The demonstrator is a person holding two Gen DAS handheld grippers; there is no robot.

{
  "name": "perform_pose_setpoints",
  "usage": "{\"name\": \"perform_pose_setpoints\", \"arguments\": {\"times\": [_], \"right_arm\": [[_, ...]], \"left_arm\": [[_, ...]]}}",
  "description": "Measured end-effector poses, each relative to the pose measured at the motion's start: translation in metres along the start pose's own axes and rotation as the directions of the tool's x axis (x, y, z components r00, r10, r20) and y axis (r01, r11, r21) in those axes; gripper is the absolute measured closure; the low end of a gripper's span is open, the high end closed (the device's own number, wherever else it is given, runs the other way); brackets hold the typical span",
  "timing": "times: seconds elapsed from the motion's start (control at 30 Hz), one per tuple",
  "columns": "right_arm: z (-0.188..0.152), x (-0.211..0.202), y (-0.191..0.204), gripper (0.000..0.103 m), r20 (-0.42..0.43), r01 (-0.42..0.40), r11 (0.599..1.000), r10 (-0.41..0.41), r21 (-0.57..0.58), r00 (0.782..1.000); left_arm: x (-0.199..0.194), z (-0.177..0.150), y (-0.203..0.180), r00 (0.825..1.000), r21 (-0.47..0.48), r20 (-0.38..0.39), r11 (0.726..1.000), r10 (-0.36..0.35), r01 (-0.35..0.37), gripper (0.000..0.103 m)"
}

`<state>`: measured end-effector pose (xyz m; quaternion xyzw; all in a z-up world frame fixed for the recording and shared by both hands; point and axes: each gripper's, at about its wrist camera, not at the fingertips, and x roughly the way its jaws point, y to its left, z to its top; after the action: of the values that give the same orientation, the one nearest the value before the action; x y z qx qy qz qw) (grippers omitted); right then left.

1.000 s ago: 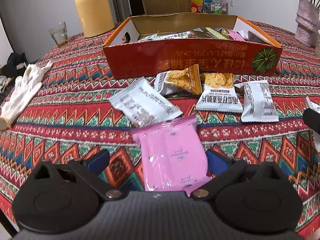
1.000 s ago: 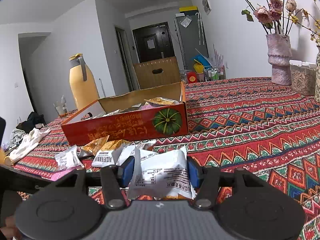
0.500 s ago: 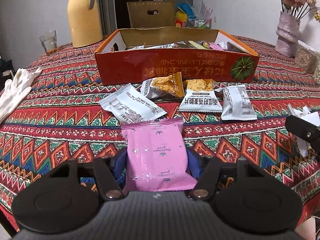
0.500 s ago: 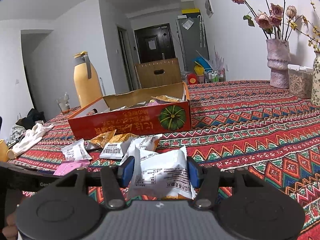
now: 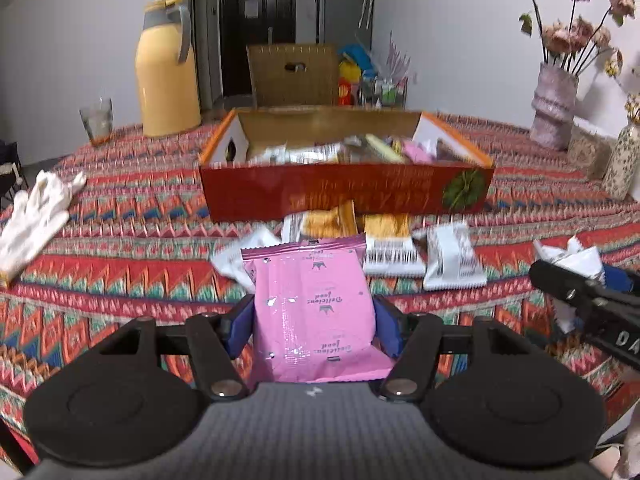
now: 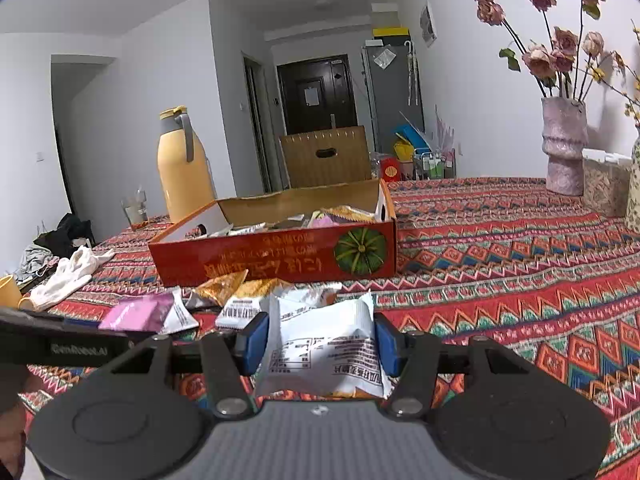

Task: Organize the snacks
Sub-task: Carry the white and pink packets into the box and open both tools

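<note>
Pink packet (image 5: 312, 312) clamped in your left gripper (image 5: 314, 326), blue pads (image 5: 240, 330) pressing both edges, held off cloth in front of red box (image 5: 344, 196). White packet (image 6: 324, 350) pinched likewise in your right gripper (image 6: 320, 344), also on near side of red box. Loose packets (image 5: 416, 256) lie against box's front wall; more inside, kinds probably mixed, too blurred to sort. White glove (image 5: 36, 216) left of box.
</note>
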<state>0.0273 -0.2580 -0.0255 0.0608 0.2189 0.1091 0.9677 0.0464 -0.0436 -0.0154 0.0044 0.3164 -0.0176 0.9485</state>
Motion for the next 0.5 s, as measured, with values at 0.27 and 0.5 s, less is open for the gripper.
{"name": "perform_pose_setpoints", "arguments": {"times": [0.27, 0.5], "right_arm": [[0.03, 0.019, 0.004, 0.049, 0.025, -0.002, 1.0, 0.002, -0.009, 1.0], [0.065, 0.051, 0.006, 0.049, 0.046, -0.006, 1.0, 0.007, -0.027, 0.999]], "left_arm": [[0.003, 0.04, 0.003, 0.998, 0.0, 0.064, 1.0, -0.005, 0.005, 0.04], [0.015, 0.078, 0.005, 0.993, -0.004, 0.117, 1.0, -0.001, 0.001, 0.04]]}}
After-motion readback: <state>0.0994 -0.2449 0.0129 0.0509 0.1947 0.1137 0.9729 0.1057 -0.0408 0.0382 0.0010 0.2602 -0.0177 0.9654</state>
